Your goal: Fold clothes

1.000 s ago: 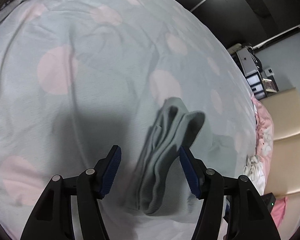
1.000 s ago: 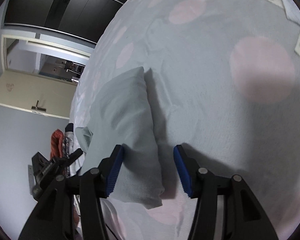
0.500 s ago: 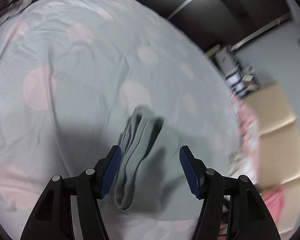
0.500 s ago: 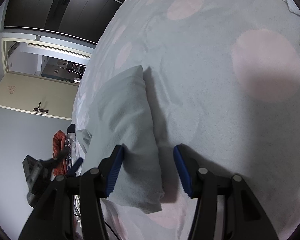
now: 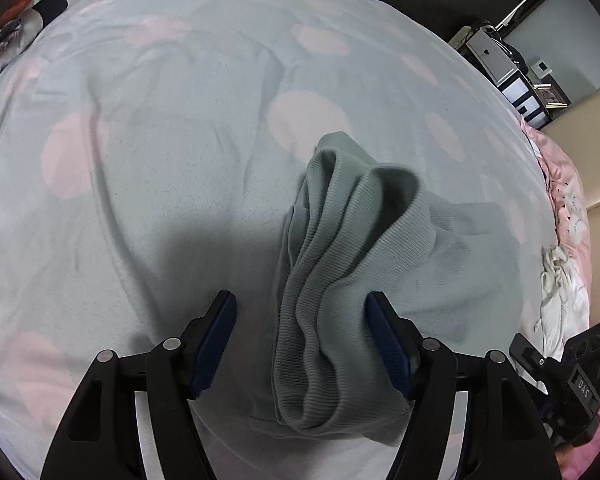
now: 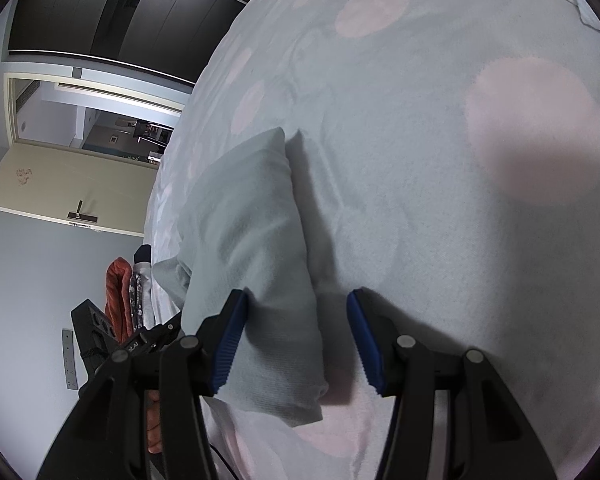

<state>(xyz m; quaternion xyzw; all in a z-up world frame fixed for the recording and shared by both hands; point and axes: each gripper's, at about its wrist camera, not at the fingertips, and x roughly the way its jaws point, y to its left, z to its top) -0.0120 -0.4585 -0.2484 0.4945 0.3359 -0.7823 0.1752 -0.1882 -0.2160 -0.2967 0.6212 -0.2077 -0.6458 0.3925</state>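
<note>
We are working on a broad bed sheet, pale grey-green with pink dots, and it fills most of both views with wrinkled but open cloth ahead of us and to either side. On it lies the garment, a pale green knit folded into a thick bundle, its ribbed hem bunched in layered ridges at the near end in the left wrist view and its smoother folded edge showing in the right wrist view. The left gripper is opening, the ribbed end lying between its fingers with one pad close against the cloth and a clear gap on the other side, so nothing is pinched. The right gripper stands parted around the bundle's other end, cloth near one pad and bare sheet by the other; it grips nothing. Our worry is the stack: the ribbed layers sit loose and uneven, and a pad dragging along them as a hand draws away could, we judge, peel the top layer and spoil the fold. The bed's edge runs close on the left of the right wrist view, with a small pile of clothes beyond it, so a sideways shove that way could tip the bundle off.
</note>
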